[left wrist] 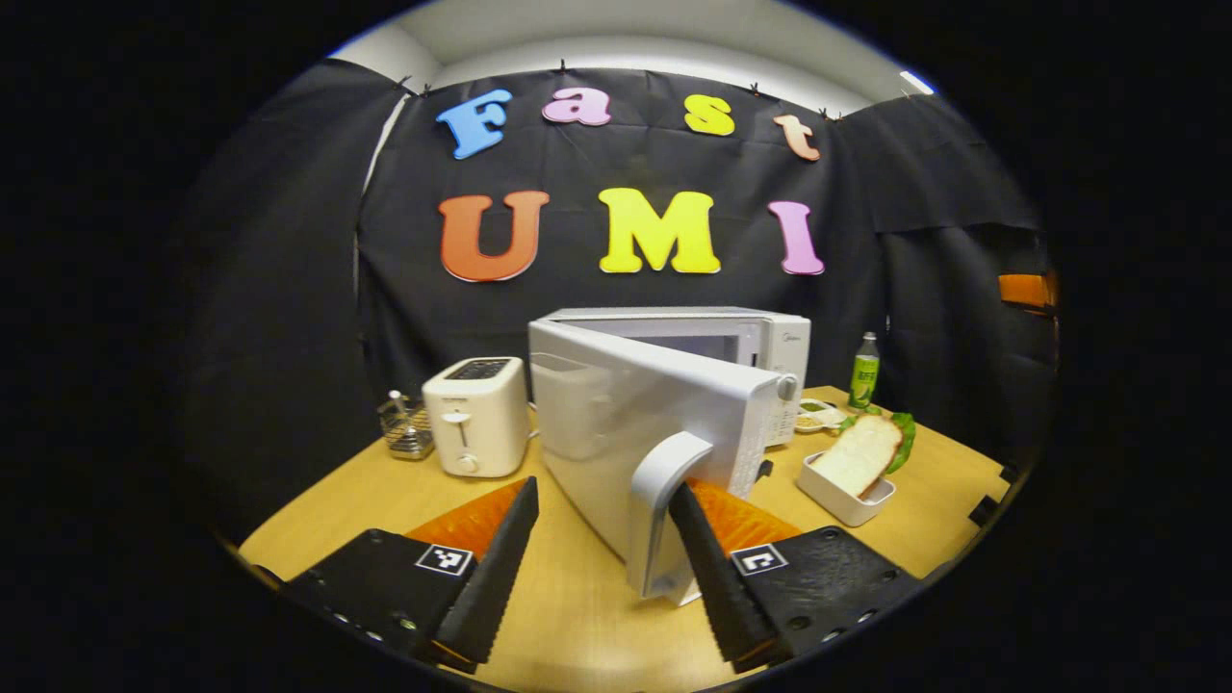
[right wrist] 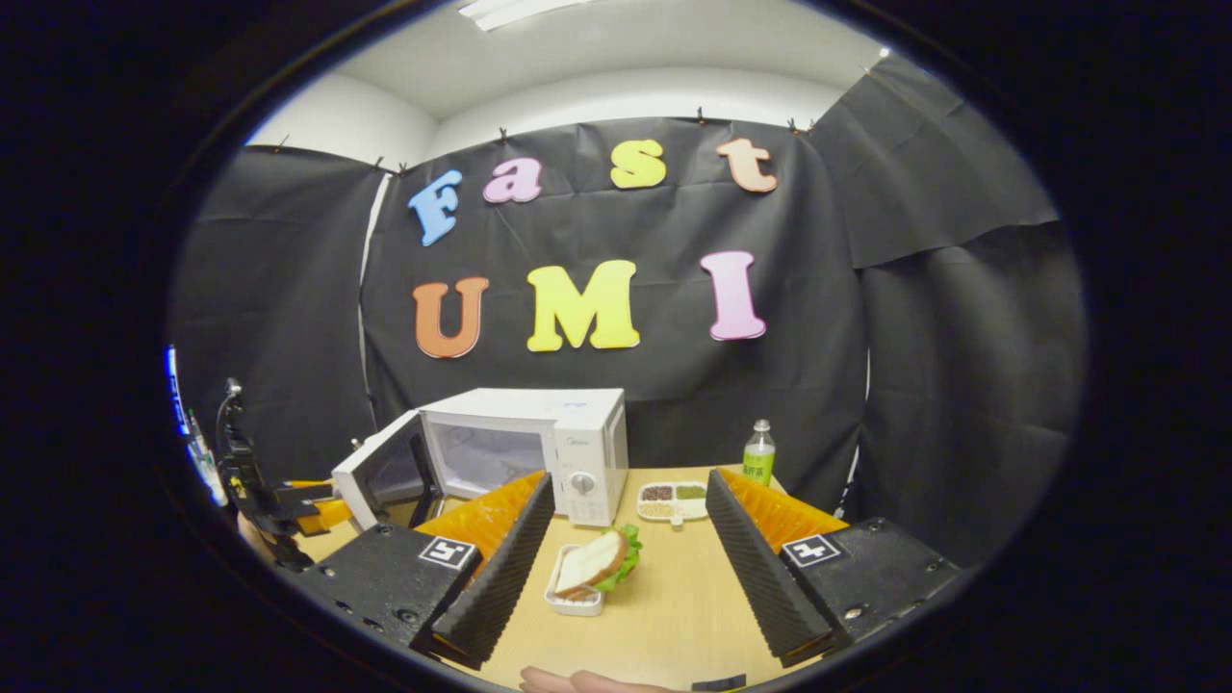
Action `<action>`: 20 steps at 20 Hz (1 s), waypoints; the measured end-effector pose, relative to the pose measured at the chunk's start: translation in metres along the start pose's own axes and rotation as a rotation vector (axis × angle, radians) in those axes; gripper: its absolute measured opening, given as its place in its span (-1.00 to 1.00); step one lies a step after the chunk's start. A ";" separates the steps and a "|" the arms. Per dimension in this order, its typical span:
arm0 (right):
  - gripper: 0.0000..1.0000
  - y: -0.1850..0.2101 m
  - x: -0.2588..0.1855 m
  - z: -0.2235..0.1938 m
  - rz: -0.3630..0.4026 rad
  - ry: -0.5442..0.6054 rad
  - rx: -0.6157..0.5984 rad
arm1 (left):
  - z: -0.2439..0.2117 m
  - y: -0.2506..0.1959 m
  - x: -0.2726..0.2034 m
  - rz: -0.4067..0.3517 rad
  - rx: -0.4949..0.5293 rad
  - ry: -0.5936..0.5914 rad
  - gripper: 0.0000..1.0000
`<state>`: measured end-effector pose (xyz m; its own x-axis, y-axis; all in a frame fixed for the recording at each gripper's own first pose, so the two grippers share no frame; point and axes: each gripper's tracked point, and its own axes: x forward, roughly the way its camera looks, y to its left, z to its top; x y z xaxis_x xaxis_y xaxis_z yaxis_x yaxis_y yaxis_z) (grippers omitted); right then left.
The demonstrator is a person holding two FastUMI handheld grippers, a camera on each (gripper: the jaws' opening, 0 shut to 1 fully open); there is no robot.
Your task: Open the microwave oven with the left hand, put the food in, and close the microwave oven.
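White boxy microwave (left wrist: 664,404), glossy door (left wrist: 626,423) ajar, curved handle (left wrist: 659,515).

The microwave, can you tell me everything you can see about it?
The microwave is a white box standing on the wooden table, in front of the black cloth. Its door is swung partly open, hinged on the left. A curved handle sticks out from the door, and one finger of the left claw is hooked behind it. A round knob sits on the front panel.
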<state>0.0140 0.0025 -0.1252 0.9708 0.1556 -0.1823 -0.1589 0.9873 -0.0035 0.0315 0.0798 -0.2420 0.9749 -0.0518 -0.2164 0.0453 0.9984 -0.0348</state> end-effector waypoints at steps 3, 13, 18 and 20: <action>1.00 0.007 0.019 -0.006 0.020 0.047 0.002 | 0.012 0.032 -0.040 0.090 -0.012 -0.036 0.75; 0.83 0.017 0.118 -0.074 0.164 0.474 0.050 | 0.080 0.038 -0.126 0.140 -0.079 -0.211 0.91; 0.75 0.004 0.160 -0.150 0.248 0.782 0.234 | 0.081 0.019 -0.131 0.140 -0.057 -0.205 0.91; 0.70 -0.012 0.174 -0.173 0.233 0.844 0.258 | 0.075 0.022 -0.128 0.173 -0.046 -0.180 0.91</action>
<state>0.1538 0.0121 -0.3265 0.4491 0.3769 -0.8101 -0.1913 0.9262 0.3249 -0.0763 0.1104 -0.1415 0.9905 0.1294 -0.0457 -0.1319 0.9896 -0.0572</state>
